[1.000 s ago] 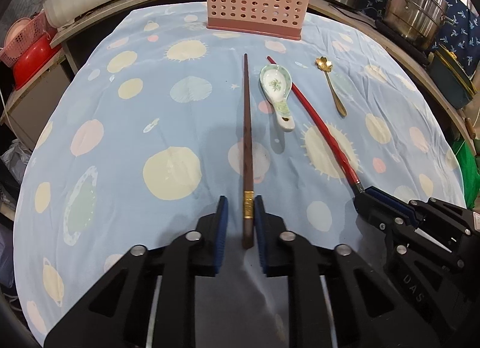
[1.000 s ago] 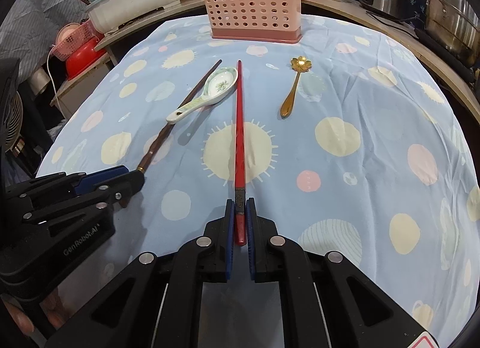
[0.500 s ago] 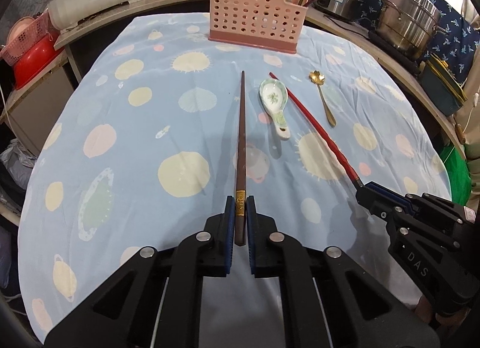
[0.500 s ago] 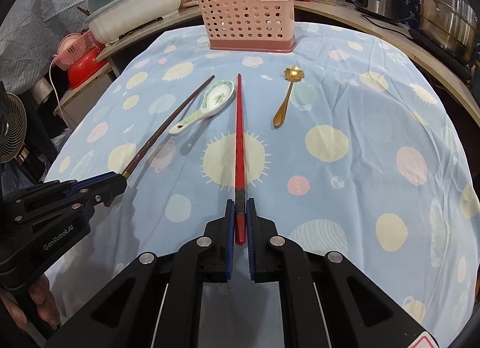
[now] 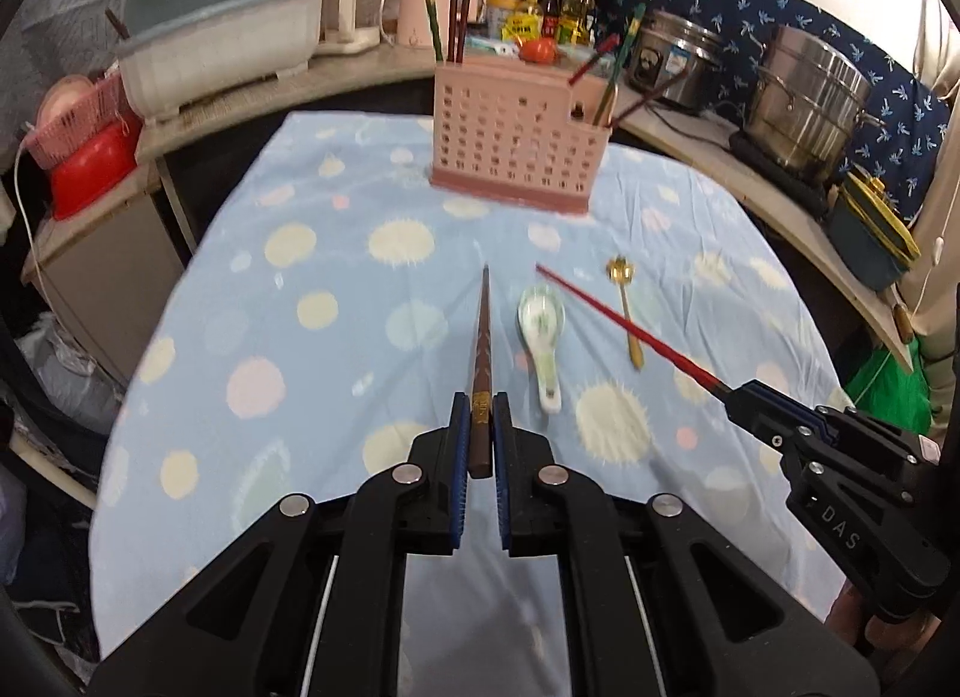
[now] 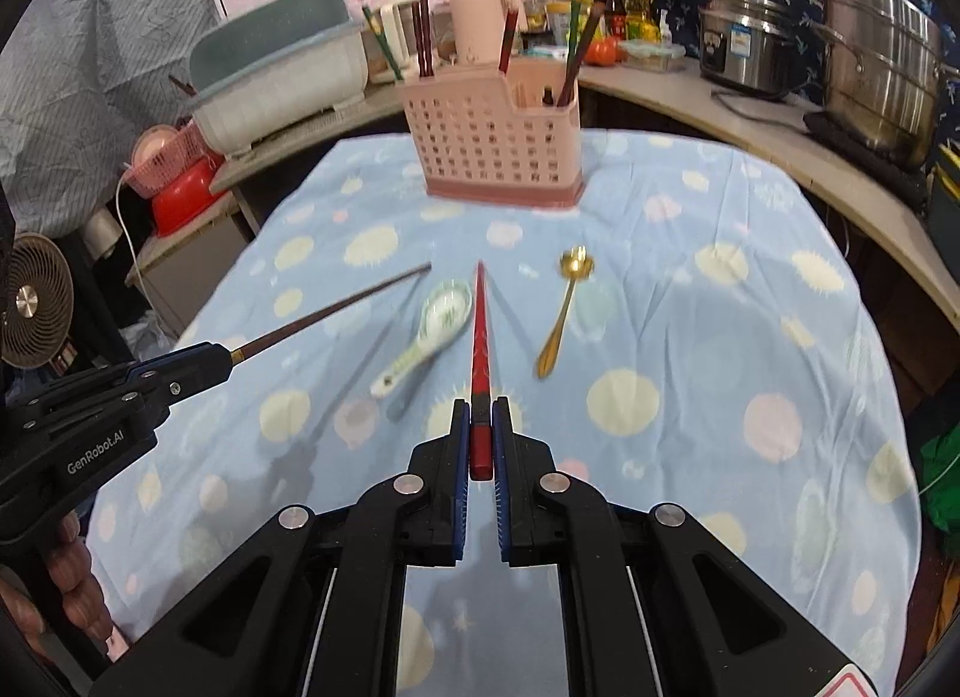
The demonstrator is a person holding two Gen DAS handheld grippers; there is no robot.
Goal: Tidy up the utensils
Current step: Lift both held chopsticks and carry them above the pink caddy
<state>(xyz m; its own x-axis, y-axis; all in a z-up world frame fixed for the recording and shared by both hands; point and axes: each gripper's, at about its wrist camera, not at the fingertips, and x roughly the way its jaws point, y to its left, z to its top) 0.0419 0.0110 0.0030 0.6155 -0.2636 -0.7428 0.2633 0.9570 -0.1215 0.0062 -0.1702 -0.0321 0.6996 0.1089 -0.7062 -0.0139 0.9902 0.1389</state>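
- Now the left gripper (image 5: 480,418) is clamped on the brown chopstick (image 5: 482,337), its tip above the cloth.
- The right gripper (image 6: 480,421) pinches the red chopstick (image 6: 480,331).
- The ceramic spoon (image 5: 543,337) and gold spoon (image 5: 625,310) lie mid-table; bare tablecloth (image 5: 288,337) stretches left toward the edge.
- The pink holder (image 5: 516,144) stands at the far edge.

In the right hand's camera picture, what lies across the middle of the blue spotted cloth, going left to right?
Dark brown chopstick held by the left gripper → white ceramic soup spoon with green pattern → red chopstick held by the right gripper → small gold metal spoon.
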